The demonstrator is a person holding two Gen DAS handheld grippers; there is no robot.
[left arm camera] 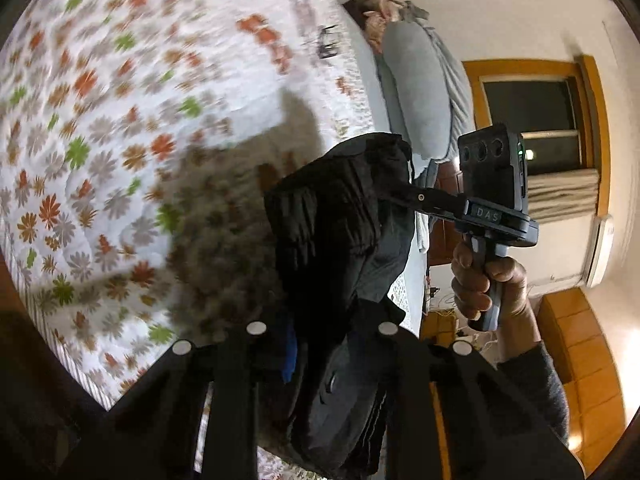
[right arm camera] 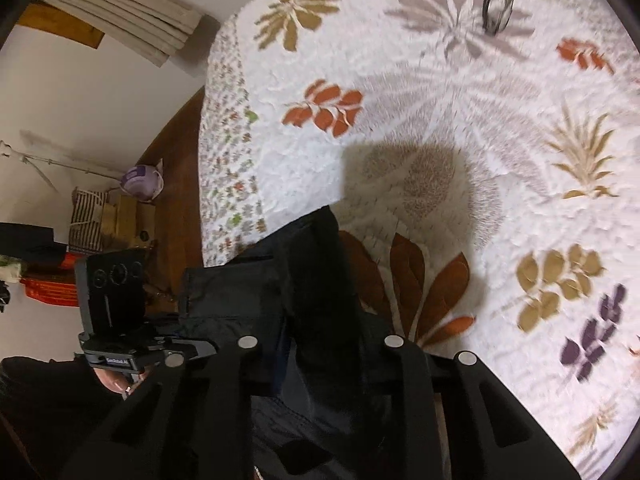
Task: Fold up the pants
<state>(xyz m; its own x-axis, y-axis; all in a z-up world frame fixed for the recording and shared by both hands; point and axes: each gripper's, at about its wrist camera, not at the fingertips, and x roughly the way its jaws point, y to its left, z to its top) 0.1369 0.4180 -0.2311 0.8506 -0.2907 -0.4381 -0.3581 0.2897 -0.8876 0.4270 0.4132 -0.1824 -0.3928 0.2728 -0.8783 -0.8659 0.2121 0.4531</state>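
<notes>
Gripping, left: left gripper is closed down on a bunched edge of the black pants, cloth wedged between its fingers.
Gripping, right: right gripper is likewise pinched onto the same dark fabric; in the left wrist view it reaches in from the side, carried by a hand.
Pants, place: hanging lifted between both grippers, above the floral quilt, casting a shadow on it.
Risk, slip: the cloth is thick and crumpled, so I judge one pinch may hold only an outer layer and lose it if the grippers pull apart.
Risk, uneven fold: the bunched fabric could land twisted, giving a crooked crease.
Risk, snag: eyeglasses lie farther up the quilt; dragged cloth might sweep them.
Count: two grippers, one pair of pants, one quilt, one pair of eyeglasses, grey pillows — number unclear.
</notes>
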